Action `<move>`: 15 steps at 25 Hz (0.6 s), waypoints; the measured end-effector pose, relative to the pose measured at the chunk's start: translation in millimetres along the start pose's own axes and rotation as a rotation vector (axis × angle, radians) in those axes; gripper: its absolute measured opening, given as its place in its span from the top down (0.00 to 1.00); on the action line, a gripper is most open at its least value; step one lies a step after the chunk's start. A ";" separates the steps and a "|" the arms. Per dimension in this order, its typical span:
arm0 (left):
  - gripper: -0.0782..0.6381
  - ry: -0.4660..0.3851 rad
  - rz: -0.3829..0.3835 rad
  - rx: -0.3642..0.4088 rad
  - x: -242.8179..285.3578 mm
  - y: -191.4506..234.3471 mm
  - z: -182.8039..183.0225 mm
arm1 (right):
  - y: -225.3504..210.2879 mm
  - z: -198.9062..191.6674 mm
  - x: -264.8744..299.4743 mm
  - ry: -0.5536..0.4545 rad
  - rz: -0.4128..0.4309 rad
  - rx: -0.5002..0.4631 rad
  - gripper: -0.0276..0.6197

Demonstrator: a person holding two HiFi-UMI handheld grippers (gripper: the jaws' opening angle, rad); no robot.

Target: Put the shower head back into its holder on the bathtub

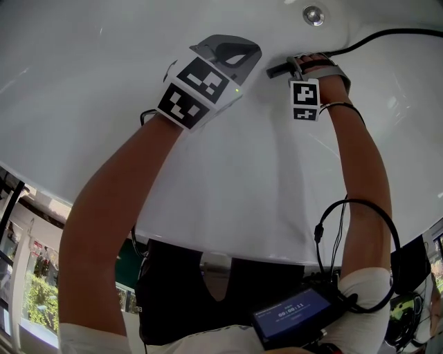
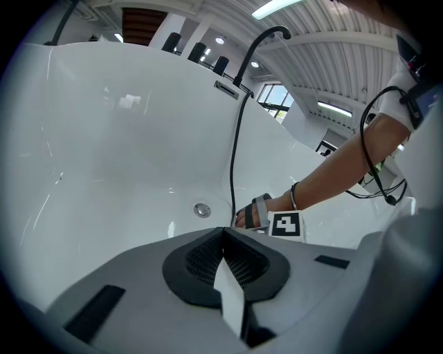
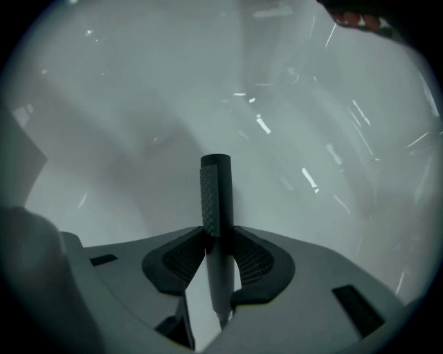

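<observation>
The shower head [image 3: 215, 193] is a slim black rod with a textured grip. My right gripper [image 3: 218, 231] is shut on it, both pads pressing its sides, and points down into the white bathtub [image 1: 104, 55]. In the head view the rod's black end [image 1: 277, 70] sticks out left of that gripper [image 1: 294, 66]. Its black hose [image 1: 387, 34] runs off to the right. In the left gripper view the hose [image 2: 233, 159] climbs the tub wall to a fitting on the rim [image 2: 227, 88]. My left gripper [image 2: 223, 231] is shut and empty, a little left of the right hand [image 2: 256, 213].
A round metal button [image 1: 313, 14] sits in the tub wall near the right gripper. A curved black spout [image 2: 266, 34] rises from the far rim. A screen unit [image 1: 294, 314] and cables [image 1: 346, 228] hang at the person's waist, outside the tub.
</observation>
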State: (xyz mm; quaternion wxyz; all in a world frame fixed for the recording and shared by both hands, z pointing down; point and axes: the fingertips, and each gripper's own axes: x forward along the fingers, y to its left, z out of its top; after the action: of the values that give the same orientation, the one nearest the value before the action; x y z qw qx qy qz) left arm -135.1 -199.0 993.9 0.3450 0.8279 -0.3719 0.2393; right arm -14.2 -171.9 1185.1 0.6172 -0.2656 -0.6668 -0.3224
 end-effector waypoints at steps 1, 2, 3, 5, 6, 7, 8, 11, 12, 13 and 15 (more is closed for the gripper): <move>0.87 0.000 0.003 0.003 -1.0 2.7 -3.8 | -1.5 9.4 -4.5 -0.017 -0.034 -0.003 0.75; 0.87 -0.002 0.010 0.006 -4.8 7.7 -6.1 | -5.3 20.8 -11.3 -0.039 -0.072 -0.008 0.75; 0.87 -0.006 0.021 0.007 -11.5 14.0 -5.4 | -11.5 33.0 -21.4 -0.064 -0.112 -0.007 0.75; 0.87 -0.020 0.048 0.009 -27.6 26.3 4.4 | -24.8 53.8 -48.0 -0.118 -0.195 0.019 0.75; 0.87 -0.028 0.060 0.009 -34.5 30.7 11.0 | -29.1 61.6 -62.5 -0.146 -0.234 0.043 0.75; 0.87 -0.036 0.073 0.008 -40.1 33.6 17.7 | -32.3 68.4 -77.8 -0.176 -0.275 0.071 0.76; 0.87 -0.045 0.085 0.005 -44.7 35.5 24.6 | -35.0 74.1 -94.3 -0.208 -0.319 0.105 0.76; 0.87 -0.071 0.129 0.003 -60.3 36.5 49.6 | -43.7 83.4 -152.2 -0.311 -0.449 0.245 0.76; 0.87 -0.082 0.142 0.004 -67.3 35.7 59.2 | -47.4 85.1 -174.3 -0.343 -0.490 0.295 0.76; 0.87 -0.094 0.152 0.003 -75.5 34.1 68.8 | -51.5 87.0 -197.3 -0.371 -0.529 0.343 0.76; 0.87 -0.117 0.168 0.000 -95.1 28.8 87.4 | -60.8 91.5 -245.2 -0.415 -0.608 0.429 0.76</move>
State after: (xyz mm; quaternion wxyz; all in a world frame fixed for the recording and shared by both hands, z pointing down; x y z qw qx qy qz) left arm -203.3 -235.6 886.6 0.3016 0.8064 -0.4595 0.2184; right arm -95.8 -131.4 932.4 0.3882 0.0184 -0.8767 -0.2833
